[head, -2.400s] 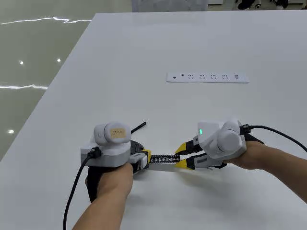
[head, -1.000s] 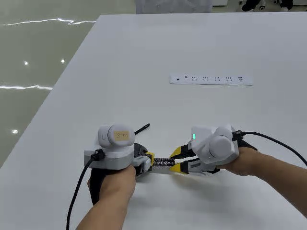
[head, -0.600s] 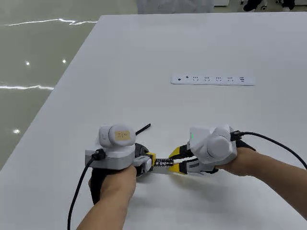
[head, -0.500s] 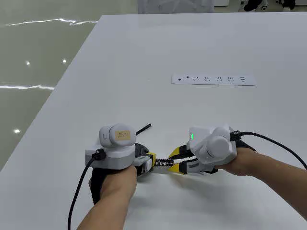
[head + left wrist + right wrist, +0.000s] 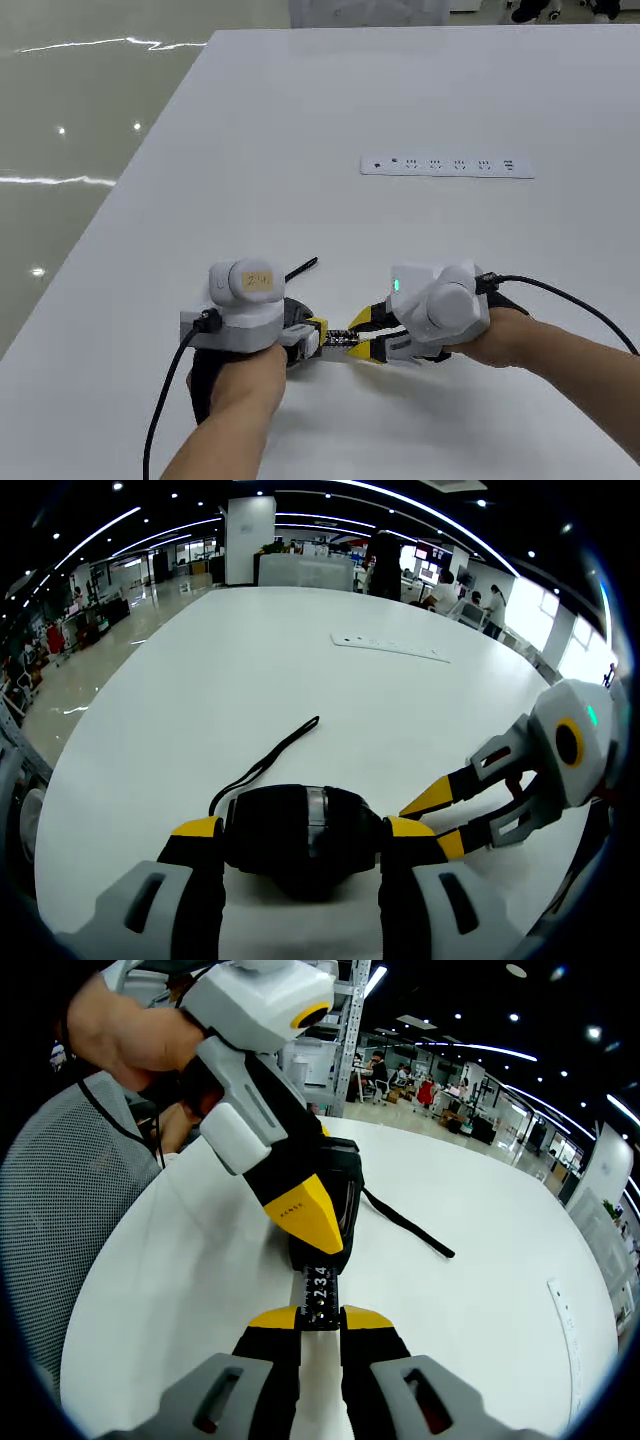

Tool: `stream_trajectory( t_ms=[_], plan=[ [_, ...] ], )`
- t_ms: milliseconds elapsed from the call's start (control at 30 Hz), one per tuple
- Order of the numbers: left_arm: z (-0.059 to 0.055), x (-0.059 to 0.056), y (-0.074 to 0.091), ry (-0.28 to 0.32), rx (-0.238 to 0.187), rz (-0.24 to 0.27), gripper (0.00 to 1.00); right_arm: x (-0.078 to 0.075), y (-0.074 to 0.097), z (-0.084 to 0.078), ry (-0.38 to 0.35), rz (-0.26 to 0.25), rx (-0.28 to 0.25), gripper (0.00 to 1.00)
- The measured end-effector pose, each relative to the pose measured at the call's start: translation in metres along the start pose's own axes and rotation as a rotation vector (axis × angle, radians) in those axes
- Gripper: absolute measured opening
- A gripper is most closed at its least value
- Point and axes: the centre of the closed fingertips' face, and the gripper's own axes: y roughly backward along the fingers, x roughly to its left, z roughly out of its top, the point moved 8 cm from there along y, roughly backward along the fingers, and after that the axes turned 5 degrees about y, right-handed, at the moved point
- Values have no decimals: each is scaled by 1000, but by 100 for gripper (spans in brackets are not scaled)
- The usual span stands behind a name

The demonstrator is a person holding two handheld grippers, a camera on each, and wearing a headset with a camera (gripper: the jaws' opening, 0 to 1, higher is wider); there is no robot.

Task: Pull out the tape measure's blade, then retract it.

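Note:
My left gripper [image 5: 304,338] [image 5: 302,830] is shut on the black tape measure [image 5: 303,838] [image 5: 335,1195], which rests on the white table [image 5: 400,90]. Its black wrist strap [image 5: 300,268] [image 5: 270,755] [image 5: 405,1225] trails away over the table. A short length of blade [image 5: 340,340] [image 5: 318,1295] with printed numbers runs from the case to my right gripper [image 5: 358,337] [image 5: 320,1317], which is shut on the blade's end. The right gripper's yellow-tipped fingers [image 5: 440,800] come in from the right of the left gripper view.
A white power strip [image 5: 447,166] [image 5: 390,647] lies further back on the table. The table's left edge [image 5: 130,160] drops to a glossy floor. A black cable [image 5: 570,300] trails from the right gripper, another [image 5: 165,400] from the left.
The right gripper has moved left toward the left one, and the exposed blade between them has grown shorter. The left gripper and tape case have stayed put.

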Motion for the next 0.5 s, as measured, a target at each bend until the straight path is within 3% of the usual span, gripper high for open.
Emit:
stream_trajectory(
  t_ms=[500],
  plan=[
    [1,0,2,1,1,-2,58,0,-6,4,3,3,-1,14]
  ],
)
